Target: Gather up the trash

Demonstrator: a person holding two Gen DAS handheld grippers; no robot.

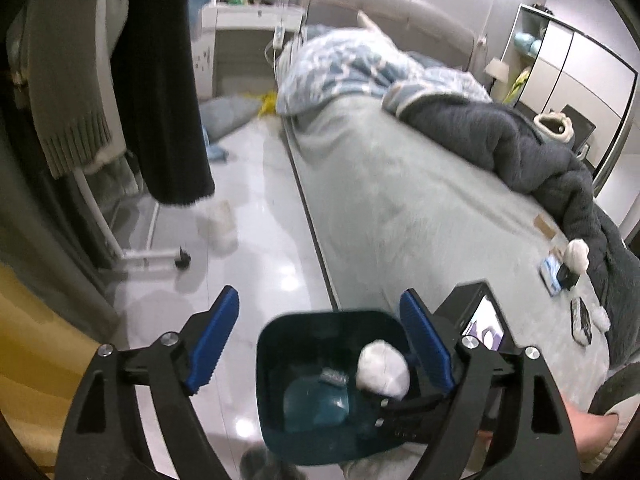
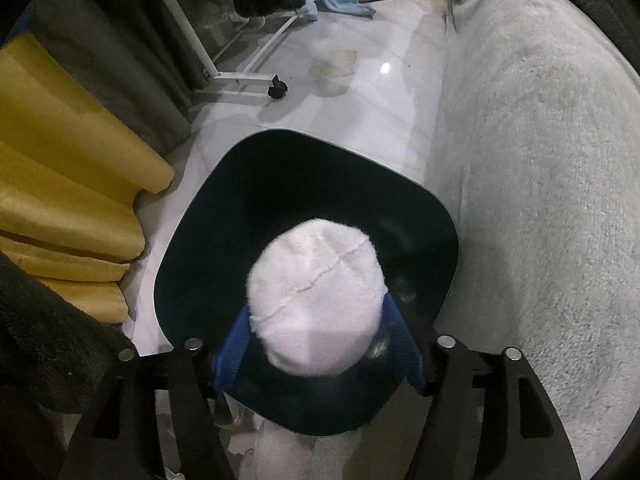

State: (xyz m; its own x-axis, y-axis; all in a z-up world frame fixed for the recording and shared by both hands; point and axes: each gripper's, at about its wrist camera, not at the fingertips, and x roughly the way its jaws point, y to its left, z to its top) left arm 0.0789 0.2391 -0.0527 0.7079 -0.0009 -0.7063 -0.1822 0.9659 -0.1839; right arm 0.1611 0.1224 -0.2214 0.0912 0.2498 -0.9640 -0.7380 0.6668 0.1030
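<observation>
My right gripper [image 2: 318, 344] pinches a crumpled white tissue wad [image 2: 316, 298] over the dark teal plastic bin [image 2: 200, 240]; the wad hides the bin's bottom and my fingertips. My left gripper [image 1: 320, 336] hangs spread, holding nothing

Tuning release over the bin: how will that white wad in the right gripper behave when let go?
The white wad looks fuzzy and creased, so probably soft and light. It bulges past the right gripper fingers, so likely squashes rather than slips. Held over the dark bin, it should drop in, perhaps clinging briefly.
</observation>
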